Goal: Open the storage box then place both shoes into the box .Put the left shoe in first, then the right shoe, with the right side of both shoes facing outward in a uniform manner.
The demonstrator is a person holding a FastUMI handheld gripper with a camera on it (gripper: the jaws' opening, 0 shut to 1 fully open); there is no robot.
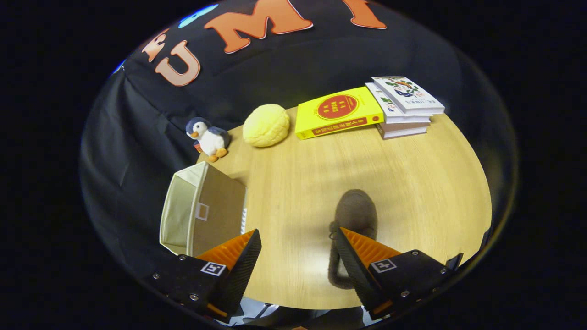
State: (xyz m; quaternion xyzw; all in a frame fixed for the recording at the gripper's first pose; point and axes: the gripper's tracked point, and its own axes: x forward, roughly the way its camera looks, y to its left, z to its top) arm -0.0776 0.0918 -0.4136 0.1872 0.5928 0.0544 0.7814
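Hovering with its fingers spread wide and empty, the tool (298,256) has the brown shoe (353,220) just ahead of one finger, partly under it, on the bench (412,183). The storage box (202,211) stands open beside the other finger. Closing now would likely clip only the shoe's edge and knock it askew.

Your gripper (297,230) shows two wedge-shaped jaws that taper to narrow tips over the desk (298,183). They stand wide apart, pressing on nothing. Each has a finely ribbed inner face and a ridged, stepped top. Behind each wedge, at the desk's near edge, sits a blocky mount carrying a small square white marker (213,268) with a black pattern. Small round metal screws (192,297) dot both mounts.
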